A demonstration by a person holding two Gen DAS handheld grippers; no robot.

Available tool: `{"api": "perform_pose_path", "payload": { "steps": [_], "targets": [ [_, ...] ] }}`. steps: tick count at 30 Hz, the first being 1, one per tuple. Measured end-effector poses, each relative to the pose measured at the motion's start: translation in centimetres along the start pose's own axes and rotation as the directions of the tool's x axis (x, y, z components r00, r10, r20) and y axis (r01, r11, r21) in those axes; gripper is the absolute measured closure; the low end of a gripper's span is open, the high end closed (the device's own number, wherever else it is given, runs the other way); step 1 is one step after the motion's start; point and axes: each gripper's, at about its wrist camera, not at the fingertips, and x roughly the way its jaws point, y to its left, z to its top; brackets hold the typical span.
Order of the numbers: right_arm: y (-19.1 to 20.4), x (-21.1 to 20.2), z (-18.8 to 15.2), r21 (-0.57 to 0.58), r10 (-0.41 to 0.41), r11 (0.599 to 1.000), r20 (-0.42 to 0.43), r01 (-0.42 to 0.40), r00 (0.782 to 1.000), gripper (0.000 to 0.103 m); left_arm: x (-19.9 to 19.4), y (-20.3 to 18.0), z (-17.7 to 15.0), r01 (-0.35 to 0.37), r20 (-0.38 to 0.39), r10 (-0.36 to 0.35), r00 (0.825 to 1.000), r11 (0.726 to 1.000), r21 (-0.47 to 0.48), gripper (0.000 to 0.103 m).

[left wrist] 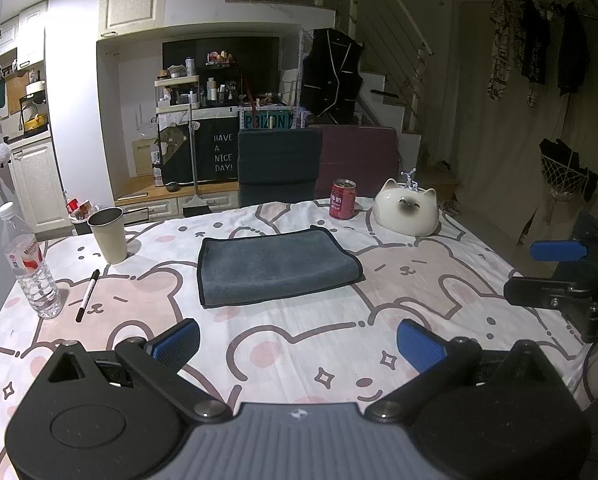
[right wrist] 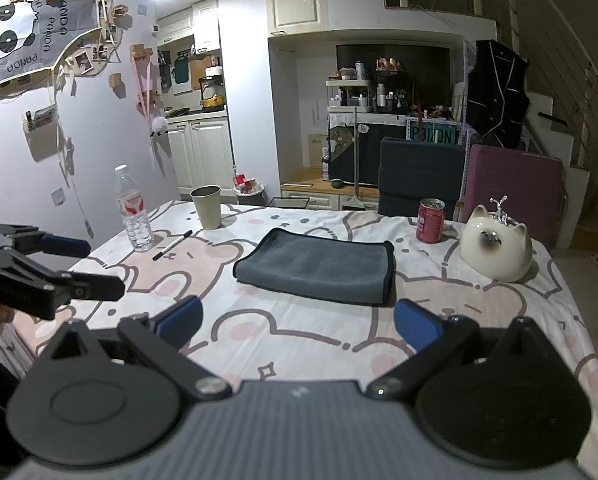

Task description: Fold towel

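Note:
A dark grey towel [left wrist: 275, 266] with black edging lies folded in a flat rectangle on the bear-print tablecloth [left wrist: 299, 340]; it also shows in the right wrist view [right wrist: 319, 266]. My left gripper [left wrist: 299, 344] is open and empty, held above the cloth in front of the towel. My right gripper [right wrist: 299, 320] is open and empty, also short of the towel. Each gripper shows in the other's view: the right one [left wrist: 539, 272] at the right edge, the left one [right wrist: 95, 264] at the left edge.
A plastic water bottle [left wrist: 29, 268], a black marker [left wrist: 87, 295] and a paper cup [left wrist: 109, 236] stand left of the towel. A red can [left wrist: 342, 199] and a white cat-shaped ceramic [left wrist: 407, 212] stand behind it on the right. Two chairs [left wrist: 279, 166] stand at the far edge.

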Motion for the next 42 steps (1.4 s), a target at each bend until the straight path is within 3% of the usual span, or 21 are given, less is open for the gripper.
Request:
{"api": "perform_pose_path", "payload": {
  "steps": [42],
  "targets": [
    [0.21, -0.09, -0.13, 0.005, 0.001, 1.000, 0.001, -0.001, 1.000, 0.000, 0.04, -0.09, -0.01, 0.000, 0.001, 0.000, 1.000, 1.000, 0.000, 0.000]
  ]
}}
